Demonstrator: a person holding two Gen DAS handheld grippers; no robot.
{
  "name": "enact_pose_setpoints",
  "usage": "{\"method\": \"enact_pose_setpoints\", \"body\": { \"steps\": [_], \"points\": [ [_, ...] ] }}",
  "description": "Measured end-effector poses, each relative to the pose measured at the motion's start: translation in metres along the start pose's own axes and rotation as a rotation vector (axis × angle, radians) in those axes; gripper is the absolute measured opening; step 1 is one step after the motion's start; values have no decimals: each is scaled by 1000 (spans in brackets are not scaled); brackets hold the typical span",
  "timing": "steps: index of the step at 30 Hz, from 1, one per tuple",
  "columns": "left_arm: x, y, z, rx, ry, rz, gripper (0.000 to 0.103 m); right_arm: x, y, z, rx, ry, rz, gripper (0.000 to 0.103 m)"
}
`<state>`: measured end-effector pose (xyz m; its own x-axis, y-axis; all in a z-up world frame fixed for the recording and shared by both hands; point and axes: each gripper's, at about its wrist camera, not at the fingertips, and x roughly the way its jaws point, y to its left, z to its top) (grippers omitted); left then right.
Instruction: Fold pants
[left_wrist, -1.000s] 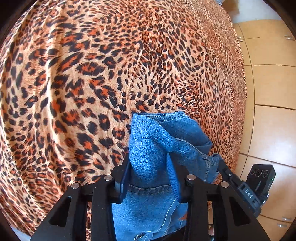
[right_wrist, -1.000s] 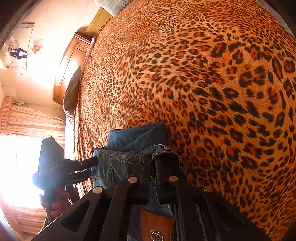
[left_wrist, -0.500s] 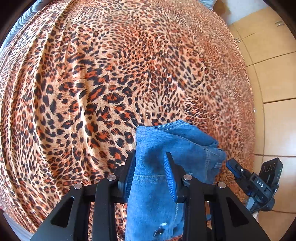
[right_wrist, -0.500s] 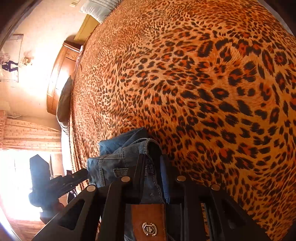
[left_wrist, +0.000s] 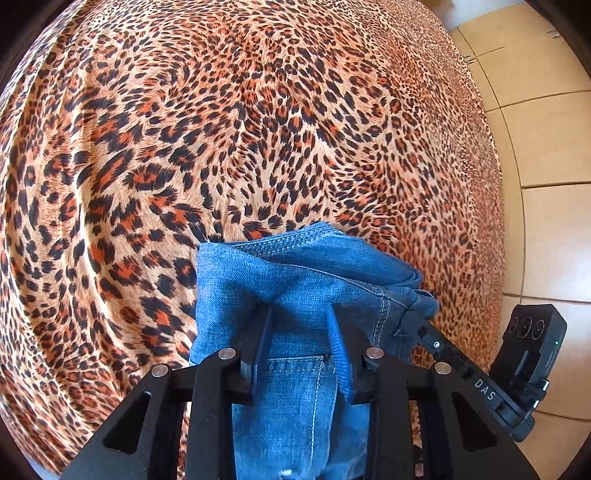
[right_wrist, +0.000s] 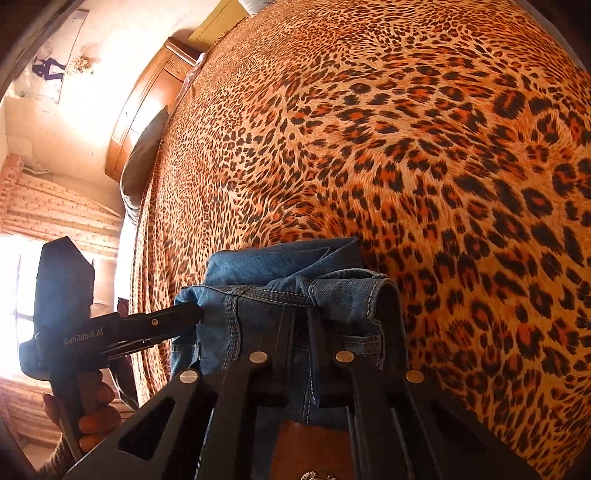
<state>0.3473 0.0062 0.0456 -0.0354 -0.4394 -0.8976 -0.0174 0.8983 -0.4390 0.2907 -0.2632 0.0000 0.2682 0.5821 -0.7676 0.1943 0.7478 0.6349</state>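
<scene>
A: Report the position of the pants (left_wrist: 295, 288) relative to the left gripper (left_wrist: 301, 332).

B: In the left wrist view the blue denim passes straight between the two fingers. A folded bundle rises beyond the fingertips toward 12 o'clock; the rest hangs down toward 6 o'clock, out of the bottom of the view. Both blue pads press on the fabric. The jaws stand at a narrow gap, filled by the folded cloth, and have just been closing further on it.

A: And the right gripper (right_wrist: 301, 314)?

B: In the right wrist view its jaws are almost fully closed, pinching the waistband edge. They have just been closing, with denim between them. A belt loop and stitched seam sit just beyond the fingertips at 12 o'clock. A brown leather patch (right_wrist: 306, 450) lies below the fingers at 6 o'clock.

A: Where is the garment relative to the bed?

B: It is bunched over the leopard-print bedspread (left_wrist: 221, 129), near the cover's near edge. Whether the bundle touches the cover cannot be determined.

A: Is each gripper visible to the other?

B: Yes. The left view shows the right gripper's finger entering the denim from 4 o'clock. The right view shows the left gripper reaching the fabric from 9 o'clock, with a hand (right_wrist: 92, 410) on its handle at 8 o'clock.
</scene>
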Motion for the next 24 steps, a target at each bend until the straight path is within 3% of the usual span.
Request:
{"method": "enact_pose_setpoints", "body": {
  "steps": [1, 3, 5, 6, 8, 9, 11, 12, 14, 16, 20, 24],
  "points": [
    [-10, 0, -6, 15, -3, -5, 31, -8, 4, -3, 5, 9, 31, 16],
    [-23, 3, -21, 52, -10, -2, 40, -24, 16, -16, -24, 38, 116, 20],
    [-34, 9, -42, 52, -20, -3, 54, -35, 26, -36, -79, 49, 120, 31],
    [-34, 12, -53, 54, -24, 5, 54, -34, 29, -47, -94, 64, 110, 36],
    [-33, 20, -71, 61, -23, 34, 54, -27, 24, -64, -101, 87, 80, 36],
    [-24, 26, -75, 51, -10, 61, 54, -21, 17, -71, -95, 93, 55, 31],
    [-4, 40, -80, 14, 32, 103, 57, -15, 3, -78, -80, 79, 26, 16],
    [4, 45, -80, 6, 37, 102, 57, -14, -3, -76, -55, 78, 15, 0],
    [-4, 45, -79, -13, 34, 75, 54, -22, -7, -74, 11, 84, 34, 0],
    [-22, 41, -83, -3, 13, 56, 48, -42, 0, -75, -8, 49, 50, 14],
    [-51, 35, -113, 53, -17, 46, 49, -69, 13, -101, -49, 61, 127, 24],
    [-38, 37, -145, 53, 23, 53, 51, -65, 8, -134, -33, 77, 103, 27]
  ]
}}
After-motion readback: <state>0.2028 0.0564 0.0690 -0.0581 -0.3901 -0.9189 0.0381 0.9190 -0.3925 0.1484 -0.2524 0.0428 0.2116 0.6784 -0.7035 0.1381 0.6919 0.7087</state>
